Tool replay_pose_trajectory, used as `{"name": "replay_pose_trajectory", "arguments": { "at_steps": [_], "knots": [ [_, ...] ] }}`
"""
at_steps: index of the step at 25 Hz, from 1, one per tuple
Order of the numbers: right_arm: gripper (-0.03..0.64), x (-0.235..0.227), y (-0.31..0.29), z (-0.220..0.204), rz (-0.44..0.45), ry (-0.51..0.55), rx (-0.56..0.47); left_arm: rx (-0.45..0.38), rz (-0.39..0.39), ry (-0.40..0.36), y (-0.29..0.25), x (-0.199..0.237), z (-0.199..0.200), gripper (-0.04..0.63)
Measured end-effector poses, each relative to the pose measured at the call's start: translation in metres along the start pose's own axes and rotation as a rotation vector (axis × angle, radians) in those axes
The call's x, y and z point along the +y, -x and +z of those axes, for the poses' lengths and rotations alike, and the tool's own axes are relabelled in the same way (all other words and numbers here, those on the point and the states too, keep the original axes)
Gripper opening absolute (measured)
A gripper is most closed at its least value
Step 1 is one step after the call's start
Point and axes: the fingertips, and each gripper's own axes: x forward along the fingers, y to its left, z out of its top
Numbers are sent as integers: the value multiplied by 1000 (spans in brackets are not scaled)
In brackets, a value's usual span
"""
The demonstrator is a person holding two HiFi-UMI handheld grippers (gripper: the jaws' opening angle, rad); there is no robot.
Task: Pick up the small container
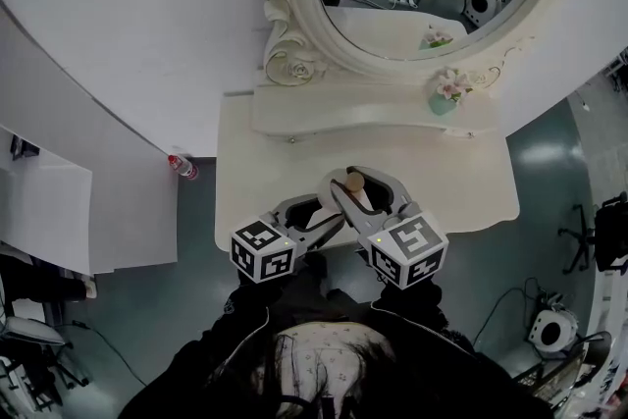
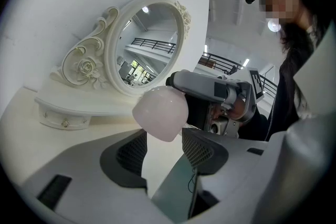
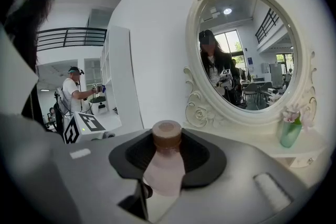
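Observation:
The small container (image 1: 354,182) is a pale pink bottle with a brown cap. My right gripper (image 1: 359,185) is shut on it above the front of the white dressing table (image 1: 461,182). In the right gripper view the container (image 3: 166,168) sits between both pads, cap pointing away from the camera. My left gripper (image 1: 326,211) is just to the left, angled toward the right one. In the left gripper view its jaws (image 2: 165,147) stand open with nothing pressed between them. The container's rounded pink base (image 2: 160,112) hangs just beyond the tips, and the right gripper (image 2: 210,89) is behind it.
An oval mirror in an ornate white frame (image 1: 294,34) stands at the back on a raised shelf (image 1: 324,108) with small drawers. A teal vase of pink flowers (image 1: 446,93) stands on the shelf's right end. A bottle (image 1: 182,166) lies on the floor, left of the table.

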Motion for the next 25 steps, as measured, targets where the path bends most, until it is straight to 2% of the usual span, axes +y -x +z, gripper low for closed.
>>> {"name": "replay_pose_trajectory", "arguments": {
  "at_steps": [13,25],
  "knots": [
    [143,-3,94,-17,43,24,-43,-13,61,-25,-33,-81,-34,205],
    [143,22,183,-55,106,32,-64,-29,119,-16,-38,-161,-93,204]
  ]
}}
